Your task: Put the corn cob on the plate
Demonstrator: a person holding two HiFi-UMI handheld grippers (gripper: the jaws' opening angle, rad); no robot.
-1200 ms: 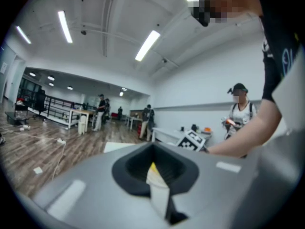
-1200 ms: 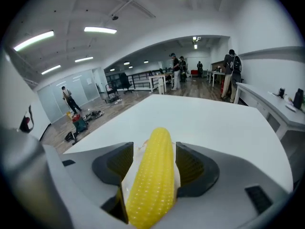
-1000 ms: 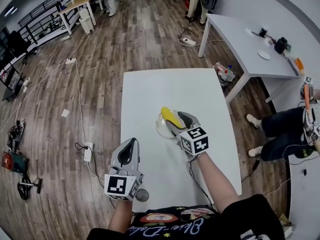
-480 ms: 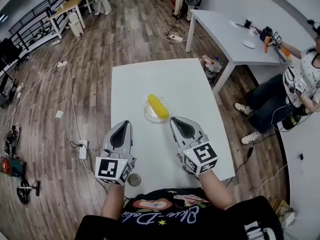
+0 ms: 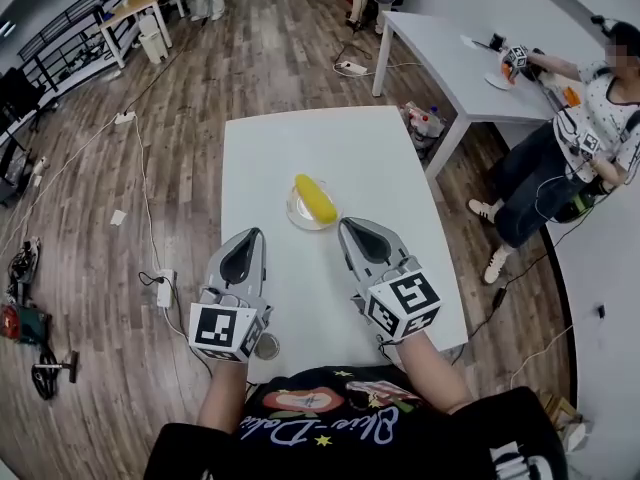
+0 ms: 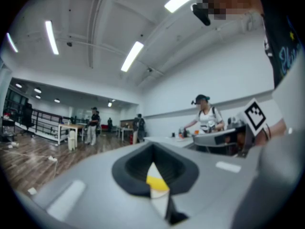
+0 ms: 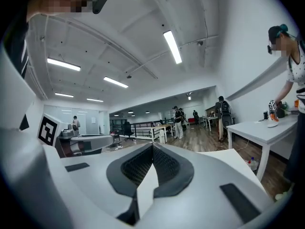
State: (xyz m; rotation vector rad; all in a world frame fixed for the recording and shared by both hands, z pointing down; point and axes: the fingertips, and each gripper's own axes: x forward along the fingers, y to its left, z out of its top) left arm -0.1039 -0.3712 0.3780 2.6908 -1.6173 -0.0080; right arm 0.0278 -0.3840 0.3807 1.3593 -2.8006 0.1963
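The yellow corn cob [image 5: 315, 198] lies on a clear plate [image 5: 296, 215] in the middle of the white table [image 5: 380, 158]. Both grippers hover over the table's near half, pointing away from me, well short of the plate. My left gripper [image 5: 251, 235] is shut and holds nothing; in the left gripper view a sliver of the corn cob [image 6: 157, 182] shows through the slit between its jaws. My right gripper [image 5: 347, 225] is also shut and empty, with its jaws meeting edge to edge in the right gripper view [image 7: 152, 149].
A second white table [image 5: 450, 58] stands at the far right, with a person [image 5: 585, 133] working at it. Cables and a power strip [image 5: 163, 293] lie on the wooden floor to the left. A small round grey thing [image 5: 266, 345] sits by the table's near edge.
My right gripper let go of the corn cob on the plate, drew back toward me and shut. The left gripper rose a little beside it.
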